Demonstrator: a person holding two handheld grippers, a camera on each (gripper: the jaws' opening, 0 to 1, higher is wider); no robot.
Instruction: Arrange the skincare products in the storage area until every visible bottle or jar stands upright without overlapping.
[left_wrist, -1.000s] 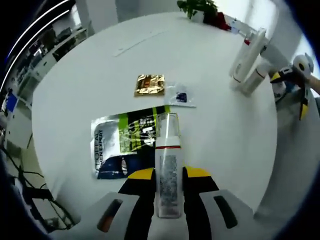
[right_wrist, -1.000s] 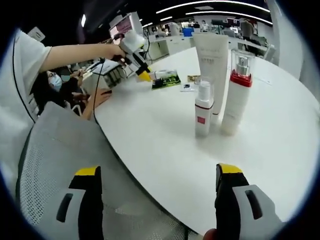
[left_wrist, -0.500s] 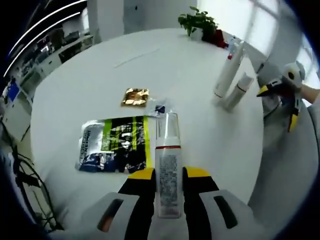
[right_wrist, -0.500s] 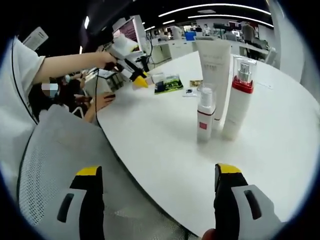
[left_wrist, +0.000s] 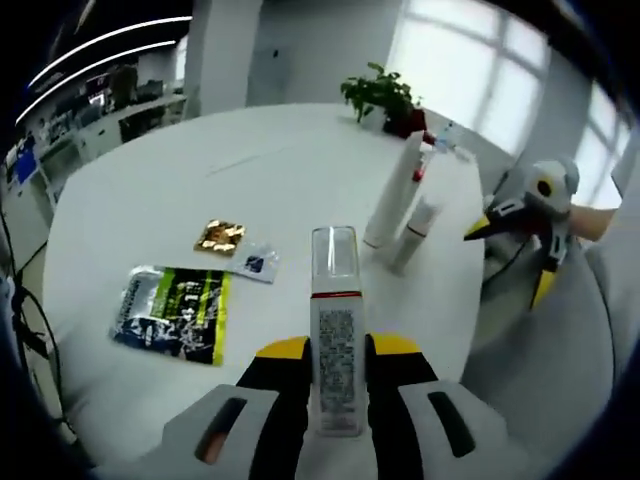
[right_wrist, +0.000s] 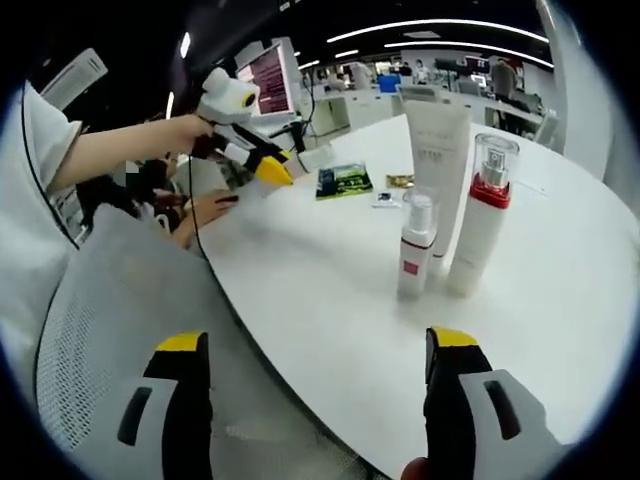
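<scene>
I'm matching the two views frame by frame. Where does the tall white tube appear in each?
Left gripper view: white tube, upper right of centre, standing beyond the held pump bottle.
Right gripper view: white tube, upper right, behind the small pump bottle.
Shared landmark: green-and-black sachet.

Your left gripper view is bright: daylight pours from the windows (left_wrist: 480, 60) at one o'clock, blown out to near white, and the desk (left_wrist: 130, 200) glows pale with soft, faint shadows. Lines bow hard toward the edges, and detail smears at three o'clock. Your right gripper view is dimmer at the top, where ceiling strip lights (right_wrist: 440, 25) streak across at twelve o'clock. The desk there reflects an even sheen. Focus is fair at centre; the mesh chair back (right_wrist: 90, 330) at eight o'clock blurs.
</scene>
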